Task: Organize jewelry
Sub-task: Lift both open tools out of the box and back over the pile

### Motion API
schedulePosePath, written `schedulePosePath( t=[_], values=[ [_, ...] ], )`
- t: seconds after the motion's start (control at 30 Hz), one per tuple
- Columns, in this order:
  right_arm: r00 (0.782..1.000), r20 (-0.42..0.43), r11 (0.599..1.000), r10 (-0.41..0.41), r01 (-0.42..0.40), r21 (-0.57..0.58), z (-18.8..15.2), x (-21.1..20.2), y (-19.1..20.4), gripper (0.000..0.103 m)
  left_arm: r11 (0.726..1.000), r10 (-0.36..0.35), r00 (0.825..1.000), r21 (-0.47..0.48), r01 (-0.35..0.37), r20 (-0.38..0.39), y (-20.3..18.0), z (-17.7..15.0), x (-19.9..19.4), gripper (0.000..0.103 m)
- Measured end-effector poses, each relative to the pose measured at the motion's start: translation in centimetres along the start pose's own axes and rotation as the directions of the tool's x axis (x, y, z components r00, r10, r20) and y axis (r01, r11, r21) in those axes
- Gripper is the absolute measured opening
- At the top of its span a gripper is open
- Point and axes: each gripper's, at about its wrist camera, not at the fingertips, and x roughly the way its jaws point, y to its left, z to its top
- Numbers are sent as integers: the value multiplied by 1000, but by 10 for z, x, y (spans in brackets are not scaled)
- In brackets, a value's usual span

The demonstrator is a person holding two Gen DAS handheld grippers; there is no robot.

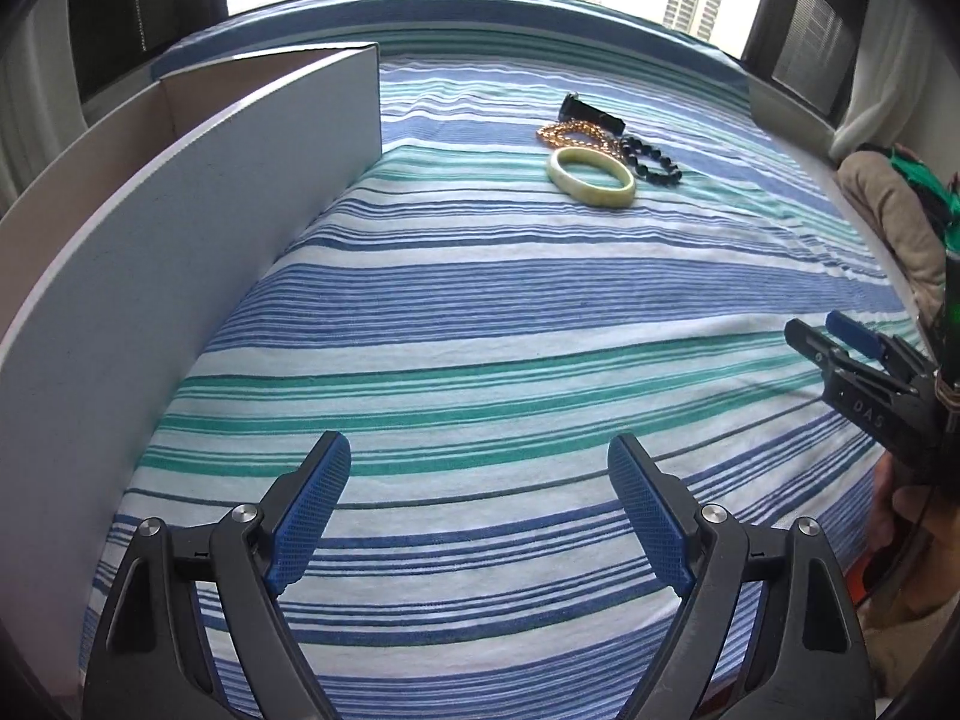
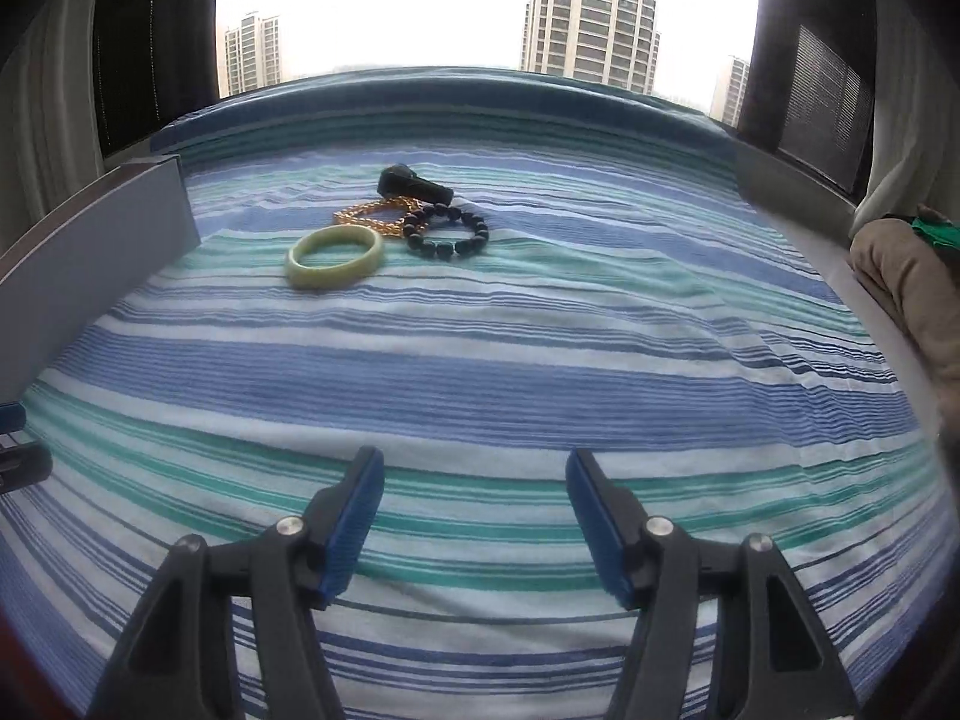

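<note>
Four pieces sit clustered toward the bed's (image 2: 540,360) far edge: jade bangle (image 2: 334,256), gold chain (image 2: 375,217), black bead bracelet (image 2: 447,234), dark watch (image 2: 414,183). Both the left gripper (image 1: 478,480) and right gripper (image 2: 474,498) hover empty, jaws apart. Best start: the bangle, nearest the grey box (image 1: 198,192), pinched across its rim.

Glossy bangle (image 2: 334,256), striped cloth (image 2: 540,360)

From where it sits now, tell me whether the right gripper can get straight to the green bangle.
Probably yes. The right gripper is open, and only bare striped cloth lies between it and the green bangle. The gold chain touches the bangle's far side, not its near side.
</note>
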Motion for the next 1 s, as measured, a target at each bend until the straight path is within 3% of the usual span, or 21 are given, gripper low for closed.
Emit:
schedulePosePath(
  t=[0.3,1.0],
  values=[
    [1000,-12,1000,15,-14,8,-5,7,-2,65,999,19,999,-31,-20,-29,6,-4,4,89],
    [998,-27,996,56,-54,75,-11,11,-9,65,1000,-5,998,-1,5,-59,-8,-5,16,89]
  ],
)
